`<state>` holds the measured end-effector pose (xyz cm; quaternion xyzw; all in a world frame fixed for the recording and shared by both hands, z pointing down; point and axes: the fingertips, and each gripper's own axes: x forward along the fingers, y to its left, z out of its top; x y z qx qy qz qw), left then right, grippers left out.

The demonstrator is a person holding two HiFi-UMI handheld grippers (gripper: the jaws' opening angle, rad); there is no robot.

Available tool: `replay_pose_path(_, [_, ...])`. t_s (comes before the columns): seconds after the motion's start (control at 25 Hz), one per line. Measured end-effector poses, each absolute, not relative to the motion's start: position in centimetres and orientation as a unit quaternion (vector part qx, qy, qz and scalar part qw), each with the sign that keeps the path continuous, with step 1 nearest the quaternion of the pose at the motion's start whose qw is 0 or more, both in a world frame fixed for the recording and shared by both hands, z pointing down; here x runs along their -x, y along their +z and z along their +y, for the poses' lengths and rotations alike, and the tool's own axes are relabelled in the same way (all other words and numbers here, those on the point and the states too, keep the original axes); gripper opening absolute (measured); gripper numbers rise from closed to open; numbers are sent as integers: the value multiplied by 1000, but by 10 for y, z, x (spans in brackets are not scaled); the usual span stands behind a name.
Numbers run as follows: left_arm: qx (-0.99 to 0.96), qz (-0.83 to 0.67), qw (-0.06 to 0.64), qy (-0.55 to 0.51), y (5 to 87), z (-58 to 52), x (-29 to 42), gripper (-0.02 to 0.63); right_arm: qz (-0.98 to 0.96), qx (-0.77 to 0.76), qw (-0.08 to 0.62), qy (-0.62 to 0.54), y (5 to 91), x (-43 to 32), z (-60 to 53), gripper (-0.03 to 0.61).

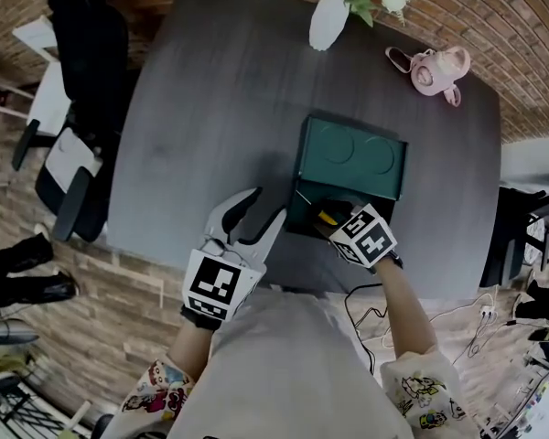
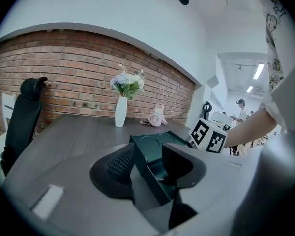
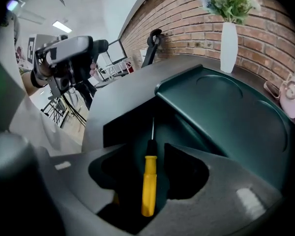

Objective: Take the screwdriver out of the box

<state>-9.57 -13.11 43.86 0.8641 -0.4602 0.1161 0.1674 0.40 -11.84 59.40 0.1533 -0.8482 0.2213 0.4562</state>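
R gripper (image 3: 155,157), jaws spread, straddles a yellow-handled screwdriver (image 3: 148,183) w/o pinching it. The tool lies inside the open dark-green box (image 3: 226,112), tip pointing up-frame. L gripper (image 2: 150,167), jaws also spread & empty, hangs just beside the box's lower-left corner, head view centre. Box sits on a grey table (image 1: 210,108), w/ a white vase (image 1: 329,21) & pink toy (image 1: 435,69) at top.

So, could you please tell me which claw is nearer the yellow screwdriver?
Right. The right claw reaches into the green box, its open jaws either side of the screwdriver; the left claw hangs open outside the box.
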Motion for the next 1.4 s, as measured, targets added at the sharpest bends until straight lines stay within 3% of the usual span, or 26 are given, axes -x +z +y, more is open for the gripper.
replay_pose_path(0.44, [-857, -470, 176, 118, 446, -134, 102, 175, -835, -130, 505, 174, 610, -6, -115, 199])
replay_pose_path(0.84, [-853, -476, 177, 117, 447, -139, 106, 175, -824, -129, 542, 104, 612, -7, -118, 153])
replay_pose_path(1.4, [-851, -479, 180, 117, 449, -140, 107, 172, -820, -134, 549, 84, 614, -7, -118, 153])
